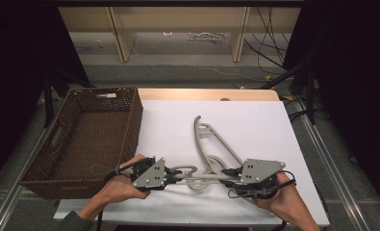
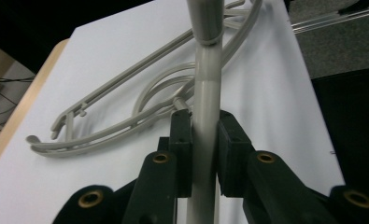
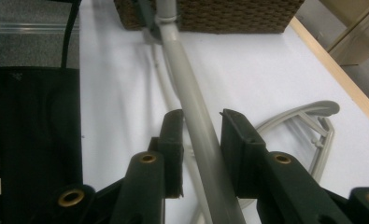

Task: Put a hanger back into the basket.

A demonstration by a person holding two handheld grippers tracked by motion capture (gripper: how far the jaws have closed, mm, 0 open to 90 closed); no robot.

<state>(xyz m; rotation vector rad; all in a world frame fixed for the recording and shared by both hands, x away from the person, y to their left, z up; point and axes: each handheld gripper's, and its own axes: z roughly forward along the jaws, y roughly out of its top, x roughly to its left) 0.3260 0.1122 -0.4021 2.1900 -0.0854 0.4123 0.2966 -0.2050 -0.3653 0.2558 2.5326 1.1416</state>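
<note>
The grey hanger (image 1: pixel 211 179) bears no readable writing; left gripper (image 2: pixel 204 135) clamps its bar, right gripper (image 3: pixel 202 140) stands loose around it.

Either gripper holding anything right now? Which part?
The left gripper clamps the straight bar of a grey hanger. The right gripper straddles the same bar, but its pads stand off it.
</note>
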